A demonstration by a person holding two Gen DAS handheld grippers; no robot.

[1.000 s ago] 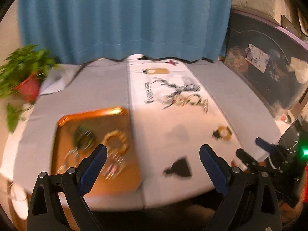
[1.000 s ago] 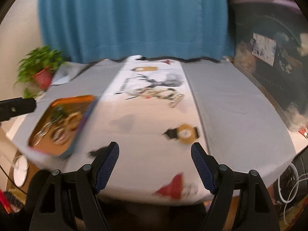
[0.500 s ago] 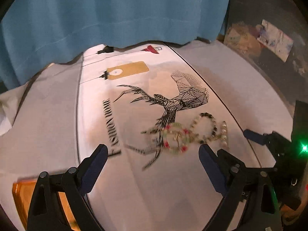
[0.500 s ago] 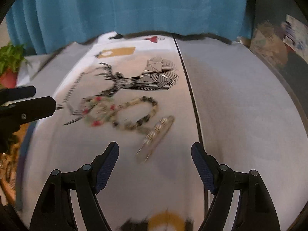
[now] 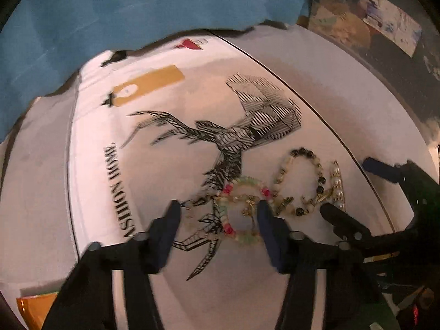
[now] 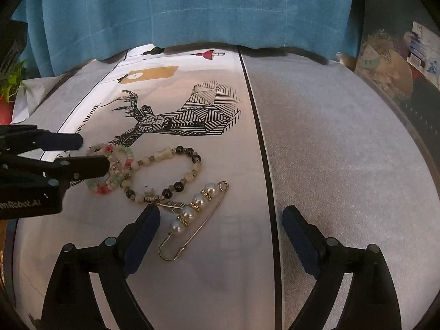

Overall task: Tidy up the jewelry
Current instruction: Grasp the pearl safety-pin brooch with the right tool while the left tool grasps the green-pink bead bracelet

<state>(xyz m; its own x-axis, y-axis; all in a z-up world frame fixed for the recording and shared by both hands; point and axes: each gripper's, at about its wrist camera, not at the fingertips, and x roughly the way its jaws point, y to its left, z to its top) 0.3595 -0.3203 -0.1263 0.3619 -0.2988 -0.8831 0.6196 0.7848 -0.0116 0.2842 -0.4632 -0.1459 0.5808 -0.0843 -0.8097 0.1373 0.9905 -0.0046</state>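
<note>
Left wrist view: left gripper (image 5: 218,214), jaws parted, low over the table (image 5: 343,101). Pink-and-green bead bracelet (image 5: 242,209) lies on the printed cloth (image 5: 165,165) between the fingers, its right edge just at the right finger; contact cannot be told. Black-and-cream bead bracelet (image 5: 302,181) beside it, touching. Pearl pin (image 5: 337,185) further right. Orange tray (image 5: 30,310), corner only, lower left.

Right wrist view: right gripper (image 6: 220,217), jaws wide apart, holding nothing. Pearl pin (image 6: 194,217) lies between its fingers, nearer the left one. Black-and-cream bead bracelet (image 6: 165,176) just beyond; pink-and-green bead bracelet (image 6: 112,170) at left, straddled by the left gripper (image 6: 88,151).
</note>
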